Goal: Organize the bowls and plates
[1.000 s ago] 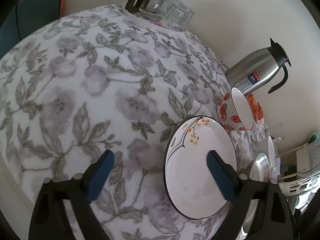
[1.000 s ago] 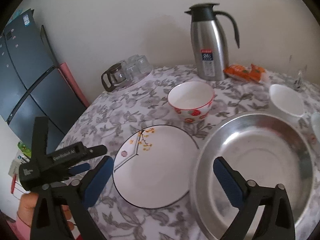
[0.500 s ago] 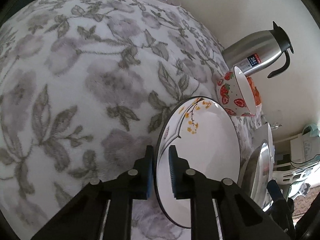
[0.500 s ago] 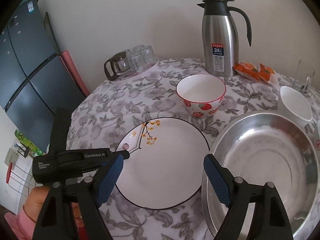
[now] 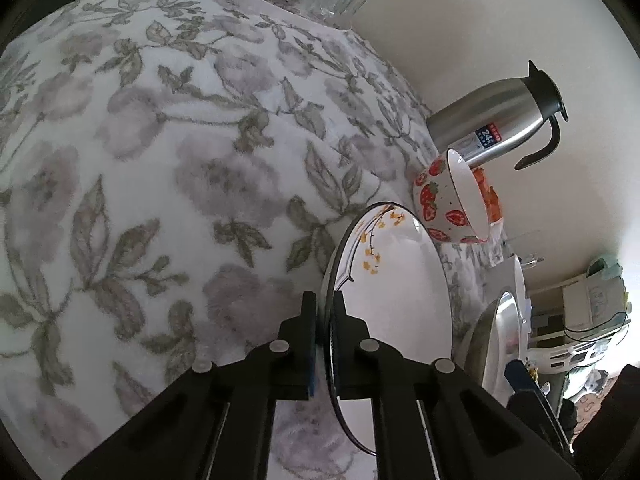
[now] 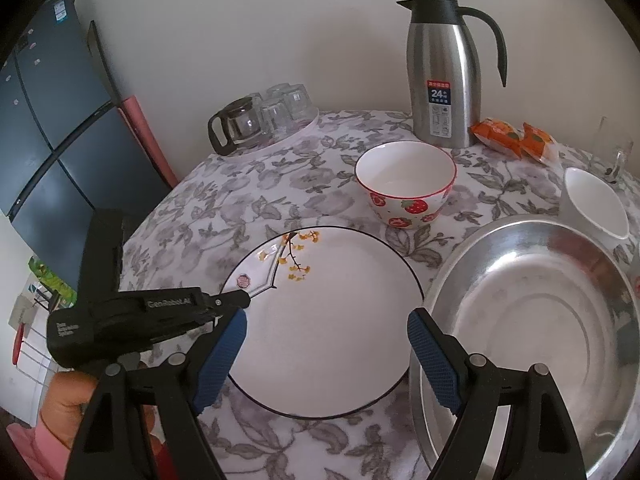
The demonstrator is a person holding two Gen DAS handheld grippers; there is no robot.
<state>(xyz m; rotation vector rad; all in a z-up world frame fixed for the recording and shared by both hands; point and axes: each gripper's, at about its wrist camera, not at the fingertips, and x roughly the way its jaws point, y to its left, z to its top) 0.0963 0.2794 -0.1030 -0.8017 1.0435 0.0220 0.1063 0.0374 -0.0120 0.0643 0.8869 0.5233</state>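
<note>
A white plate with a black rim and yellow flower sprig lies on the flowered tablecloth. My left gripper is shut on its left rim, one finger above and one below; in the right wrist view the left gripper reaches in from the left. My right gripper hovers open over the plate's near half, touching nothing. Behind the plate stands a strawberry-patterned bowl. A big steel basin sits right of the plate, with a plain white bowl beyond it.
A steel thermos jug stands at the back by the wall, with orange snack packets beside it. A glass pot and upturned glasses sit at the back left. A dark fridge stands left of the table. A hand holds the left gripper.
The left gripper's jaws went from wide open to shut on the plate's rim. The right gripper's jaws narrowed a little and it edged closer over the plate.
</note>
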